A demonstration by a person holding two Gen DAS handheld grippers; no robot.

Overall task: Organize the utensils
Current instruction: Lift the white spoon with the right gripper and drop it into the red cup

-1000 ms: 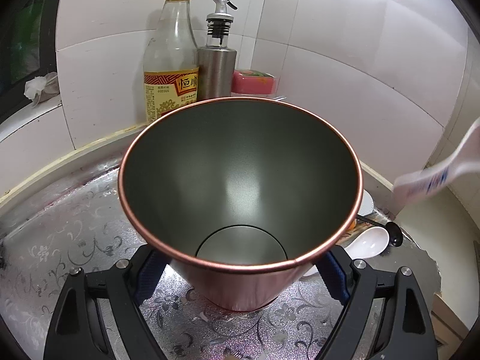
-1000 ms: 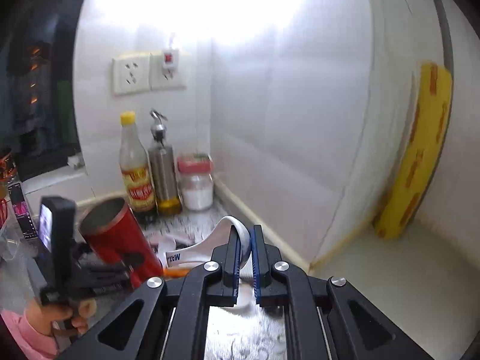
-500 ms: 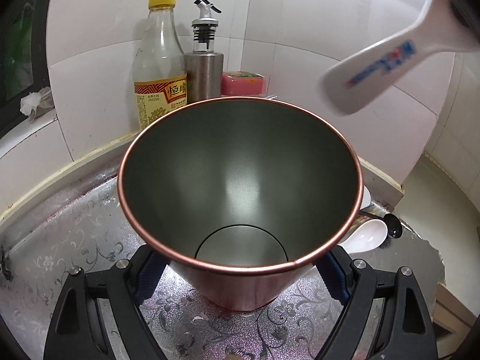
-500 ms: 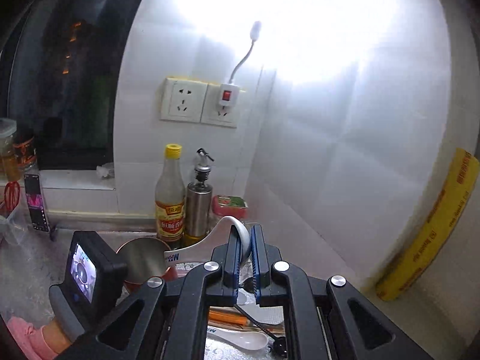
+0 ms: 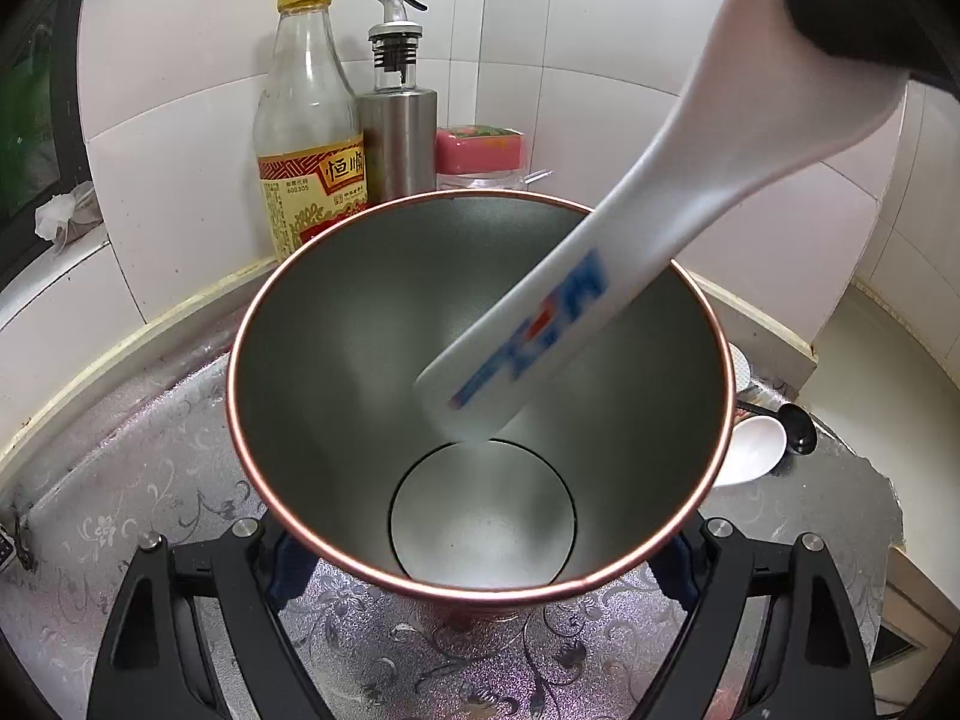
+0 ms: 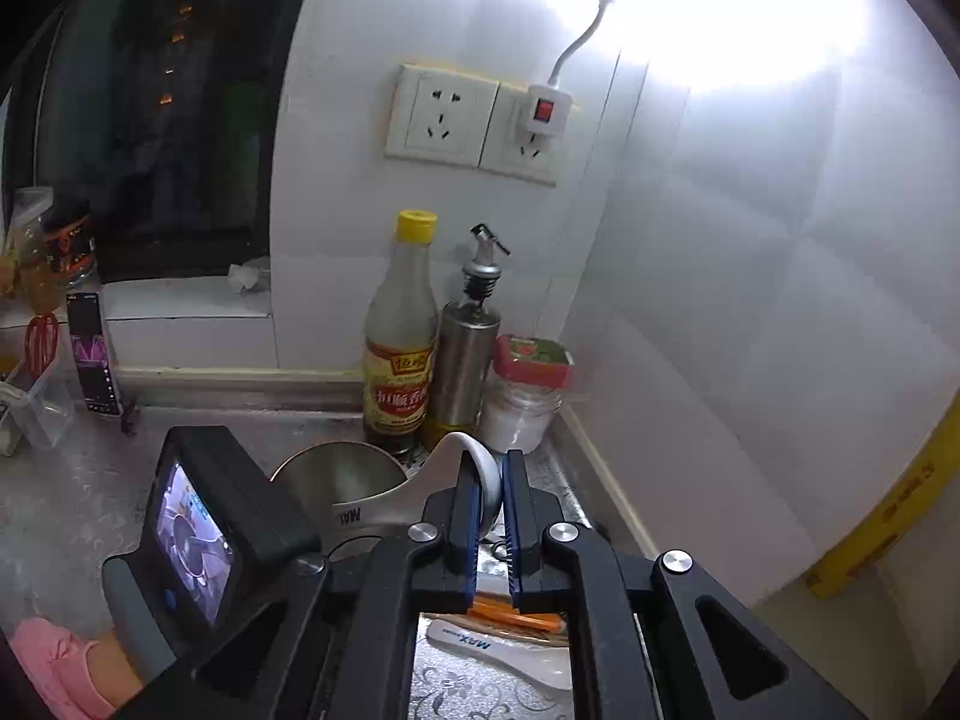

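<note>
A: Where was the white ceramic spoon with the blue and red lettering [image 5: 600, 276]?

B: In the left wrist view it slanted from the upper right of the frame down toward the centre, its flat handle end inside the mouth of the copper-rimmed metal cup [image 5: 480, 588]. The handle tip hung above the cup's round bottom – not touching it, as far as could be seen.

A: And what held it?

B: The right gripper [image 6: 492, 498] – its blue-padded jaws were pinched on the spoon's bowl, low centre of the right wrist view, with the handle running off to the left.

A: The cup?

B: The left gripper [image 5: 480, 546] clasped it, jaws spread wide around the cup's lower body, one pad on each side, at the bottom of the frame.

A: Anything else nearby?

B: Behind the cup, against the tiled wall, stood a yellow-capped glass bottle [image 5: 309, 120], a steel oil dispenser [image 5: 399, 132] and a red-lidded jar [image 5: 480, 150]. At the right edge, just beside the cup, lay another white spoon [image 5: 753, 450] on the silver floral counter [image 5: 120, 480].
</note>
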